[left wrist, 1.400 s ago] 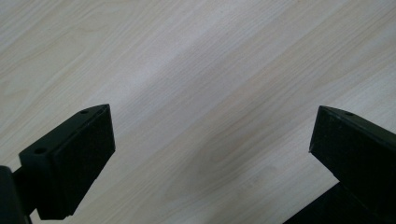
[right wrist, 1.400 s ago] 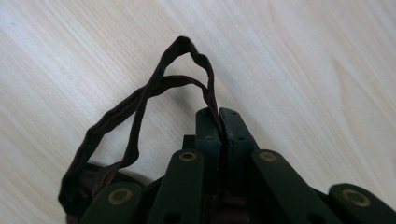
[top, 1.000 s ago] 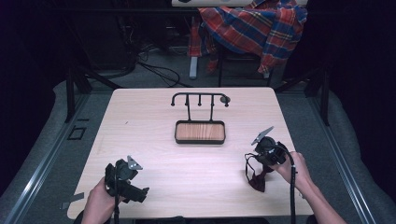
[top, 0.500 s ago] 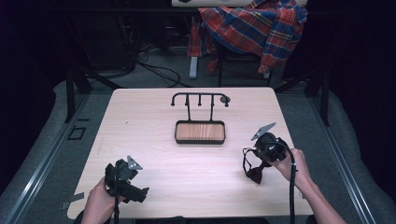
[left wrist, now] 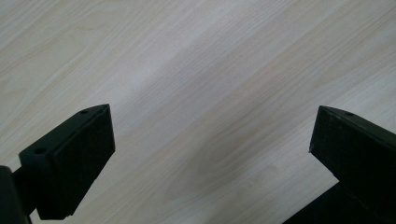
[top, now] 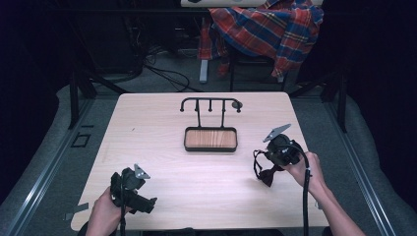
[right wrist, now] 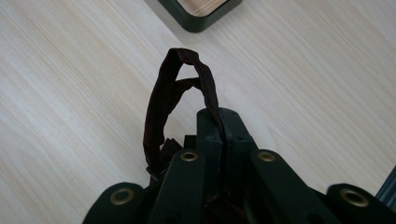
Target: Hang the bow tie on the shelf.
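Risk: right gripper, clamped on bow tie's thin strap, may lose it; left gripper gapes wide, empty.

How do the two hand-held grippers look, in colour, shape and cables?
Both the left gripper and the right gripper are black, each with a grey three-cornered plate on top and a black trailing cable. The jaws are flat black blocks; brass-coloured rivets mark the right one's linkage. Forearms are bare, no sleeves.

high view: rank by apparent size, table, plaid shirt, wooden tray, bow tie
1. table
2. plaid shirt, though it sits farther from the camera
3. wooden tray
4. bow tie, hanging from the right gripper
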